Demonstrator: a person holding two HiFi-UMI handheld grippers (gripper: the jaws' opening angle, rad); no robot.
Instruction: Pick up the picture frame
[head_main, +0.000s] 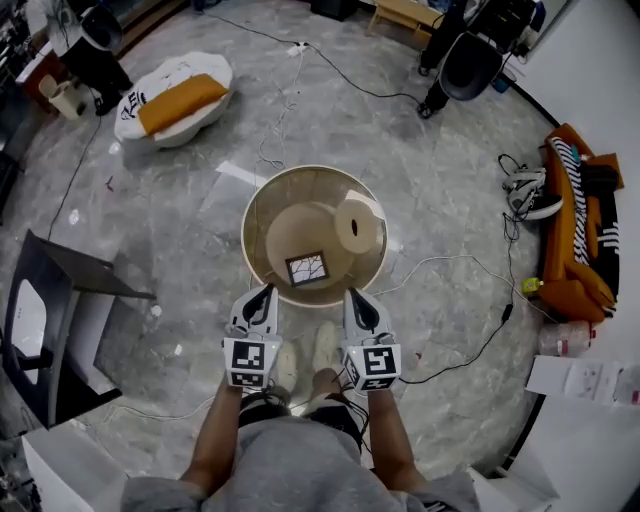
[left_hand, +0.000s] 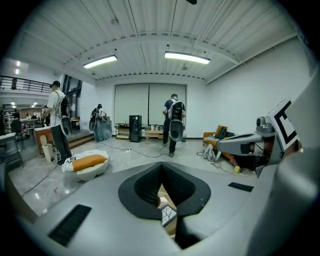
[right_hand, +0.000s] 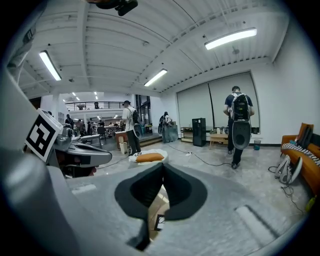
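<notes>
A small picture frame (head_main: 307, 268) with a white, dark-lined picture lies flat on a round wooden table (head_main: 275, 205), near the table's front edge. My left gripper (head_main: 266, 289) and right gripper (head_main: 352, 293) hover side by side just in front of that edge, one on each side of the frame, both pointing at the table. Both are shut with nothing between the fingers. In the left gripper view the frame (left_hand: 169, 214) shows below the closed left gripper (left_hand: 161, 165). The right gripper view shows a corner of the frame (right_hand: 160, 221) under the closed right gripper (right_hand: 163, 166).
A pale roll (head_main: 358, 227) stands on the table's right side. A white and orange cushion seat (head_main: 175, 100) lies at the back left, an orange sofa (head_main: 580, 240) at the right. Cables cross the floor. A dark board (head_main: 60, 290) leans at the left. People (left_hand: 173, 125) stand far back.
</notes>
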